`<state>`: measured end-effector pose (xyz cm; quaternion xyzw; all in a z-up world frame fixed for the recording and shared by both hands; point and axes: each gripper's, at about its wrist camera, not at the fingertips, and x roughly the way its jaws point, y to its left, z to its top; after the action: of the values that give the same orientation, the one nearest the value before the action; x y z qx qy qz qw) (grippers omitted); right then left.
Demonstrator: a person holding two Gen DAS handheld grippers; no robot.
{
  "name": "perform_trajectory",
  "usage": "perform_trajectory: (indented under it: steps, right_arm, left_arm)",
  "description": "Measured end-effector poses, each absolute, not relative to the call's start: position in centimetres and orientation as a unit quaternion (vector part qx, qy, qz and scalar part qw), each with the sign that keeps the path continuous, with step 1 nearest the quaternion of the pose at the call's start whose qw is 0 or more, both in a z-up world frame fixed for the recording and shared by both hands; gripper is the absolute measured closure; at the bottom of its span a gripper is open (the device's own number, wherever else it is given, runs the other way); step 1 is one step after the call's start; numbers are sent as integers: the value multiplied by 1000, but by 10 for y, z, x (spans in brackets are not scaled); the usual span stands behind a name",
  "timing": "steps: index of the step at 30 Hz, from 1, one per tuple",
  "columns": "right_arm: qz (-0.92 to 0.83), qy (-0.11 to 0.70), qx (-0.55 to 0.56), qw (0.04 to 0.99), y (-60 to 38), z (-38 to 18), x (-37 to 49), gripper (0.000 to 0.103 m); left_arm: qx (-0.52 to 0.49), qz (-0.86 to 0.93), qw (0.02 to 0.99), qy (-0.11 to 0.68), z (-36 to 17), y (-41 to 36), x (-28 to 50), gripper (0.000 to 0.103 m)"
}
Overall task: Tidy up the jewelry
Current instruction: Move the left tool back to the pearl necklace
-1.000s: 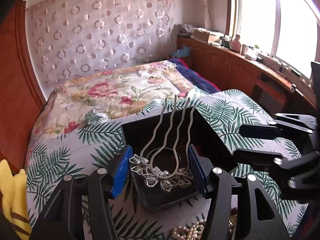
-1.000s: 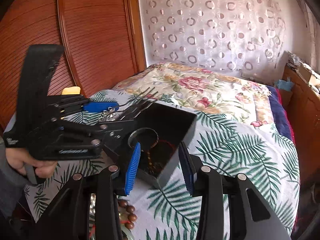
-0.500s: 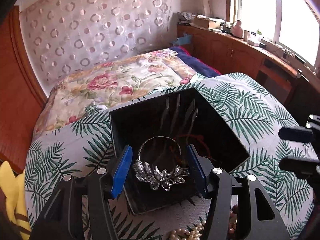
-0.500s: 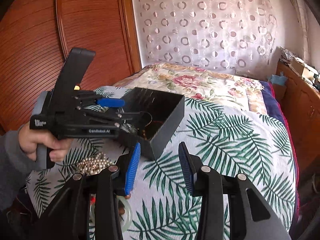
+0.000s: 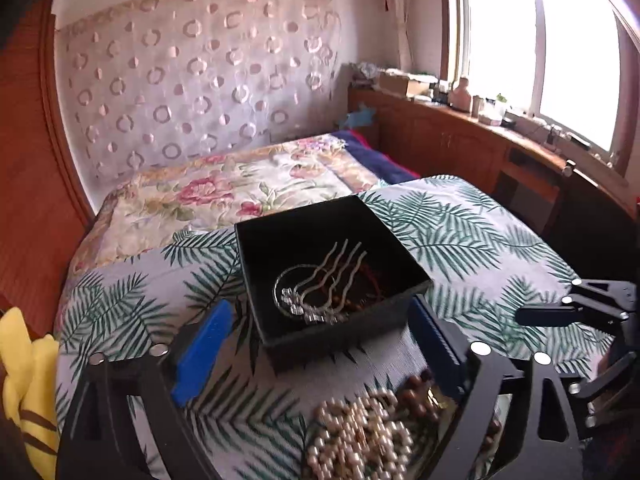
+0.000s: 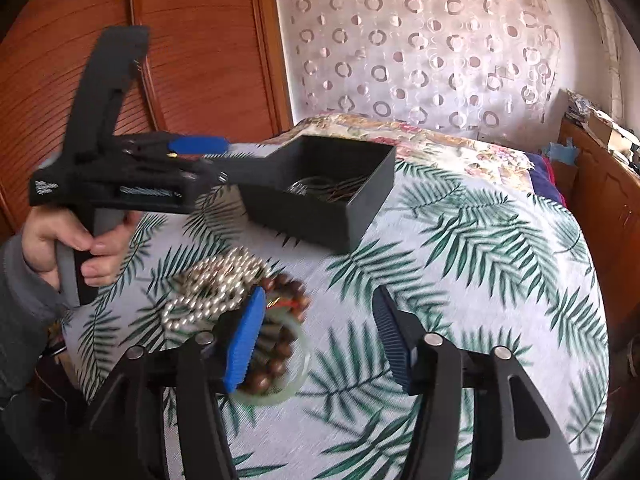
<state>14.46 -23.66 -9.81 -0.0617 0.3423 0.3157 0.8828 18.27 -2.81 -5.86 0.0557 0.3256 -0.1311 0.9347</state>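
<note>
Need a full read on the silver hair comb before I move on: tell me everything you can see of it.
The silver hair comb lies inside the open black box, on top of a thin silver ring and some red and dark strands. It looks like metal: four long wavy prongs fanning up and away toward the box's far right, joined at a leaf-shaped ornamental head at the near end. It rests tilted, free of both grippers. The left gripper is opening with nothing between its fingers. From the right wrist only a glimpse of the prongs shows.

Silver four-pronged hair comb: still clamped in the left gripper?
No, the silver four-pronged hair comb lies inside the black square box, clear of the left gripper, whose jaws are opening.
</note>
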Motion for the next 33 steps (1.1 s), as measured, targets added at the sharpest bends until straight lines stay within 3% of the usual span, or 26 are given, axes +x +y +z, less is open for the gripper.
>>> perform_trajectory:
  steps: [3,13,31,32,33]
  right_arm:
    - [322,346,-71,879,-229,-104,134,31]
    - [329,366,-100,864,-206,-120,124,15]
    - [314,408,-147,845,-184,-137,132,15]
    - [312,406,-149,846,-184,-137,132,17]
    - [309,403,-151,848,-185,-136,131,25]
  left_arm:
    - [44,-123,940,316,-59,-19,164,10]
    - [0,-101,937,333,-79,20,120,10]
    - [-3,-108,923,370,-107,27,87,10]
    - [-2,-109,922,371,-107,26,87,10]
    - [0,-110,922,372,-107,25,86,10]
